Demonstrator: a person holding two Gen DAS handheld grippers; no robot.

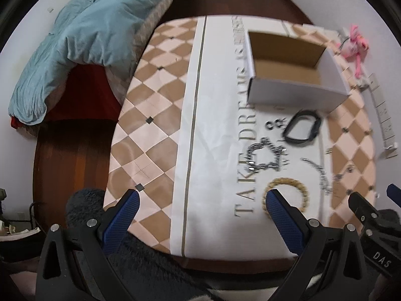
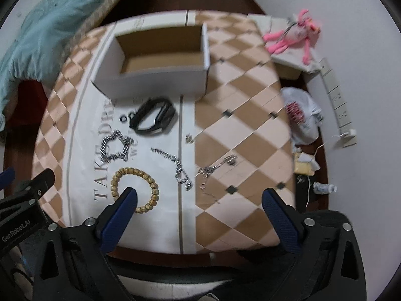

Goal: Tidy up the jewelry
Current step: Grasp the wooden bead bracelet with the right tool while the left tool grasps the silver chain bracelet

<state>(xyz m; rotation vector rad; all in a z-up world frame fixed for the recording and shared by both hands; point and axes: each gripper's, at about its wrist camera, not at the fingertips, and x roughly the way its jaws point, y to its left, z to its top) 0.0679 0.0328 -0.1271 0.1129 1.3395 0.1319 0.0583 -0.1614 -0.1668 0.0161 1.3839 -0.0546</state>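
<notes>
Two spread, empty grippers, left gripper [image 1: 203,198] and right gripper [image 2: 198,195]; one bead bracelet [image 2: 150,183], one box [image 2: 160,75].

So I've got the open white cardboard box [image 2: 155,80] sitting upright at the far side, brown inside, nothing visible in it. Right in front of it there's a black band [image 2: 153,119] lying flat, with a couple of tiny rings [image 2: 126,118] just beside it. Nearer me, a silver chain bracelet [image 2: 115,148] bunched into a star-ish loop, a wooden bead bracelet [image 2: 136,189] lying flat, a thin silver chain [image 2: 175,164] stretched out, and some small silver bits [image 2: 218,166] on the checkered part.
</notes>
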